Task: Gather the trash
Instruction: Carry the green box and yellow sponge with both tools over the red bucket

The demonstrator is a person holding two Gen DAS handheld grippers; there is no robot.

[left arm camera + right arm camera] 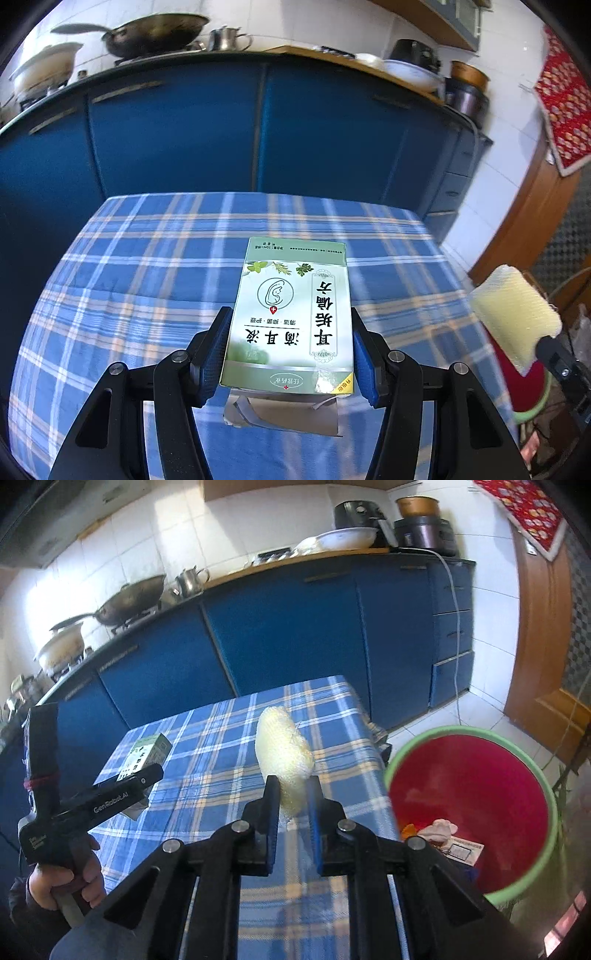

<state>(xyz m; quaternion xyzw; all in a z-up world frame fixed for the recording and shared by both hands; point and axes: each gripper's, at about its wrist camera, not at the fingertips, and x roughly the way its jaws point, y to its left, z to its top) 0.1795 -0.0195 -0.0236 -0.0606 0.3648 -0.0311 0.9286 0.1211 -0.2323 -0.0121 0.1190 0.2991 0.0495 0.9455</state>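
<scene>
Black jaws with blue pads fill the bottom of both wrist views. Those of the left gripper (290, 354) pinch a pale green medicine carton (291, 314) by its two long sides, the pads pressed flat against the cardboard. The carton has printed leaves and an ear symbol on its face, and its torn, open flap hangs at 6 o'clock beneath it. It is held above a worktop (147, 266) covered in a blue, white and orange plaid cloth.

Jaws of the right gripper (293, 797) squeeze a cream-coloured piece of foam netting (282, 753), which sticks up from between the pads toward 12 o'clock. In this right wrist view a hand (68, 882) at 8 o'clock grips the handle of the left gripper, the carton showing beyond it at 10 o'clock. A red bin (476, 805) with a green rim stands at 3 o'clock, just beside the worktop's edge, with scraps of paper already lying inside. Blue cabinets (288, 627) run behind, topped by a wok (129, 602) and a kettle (190, 579).
</scene>
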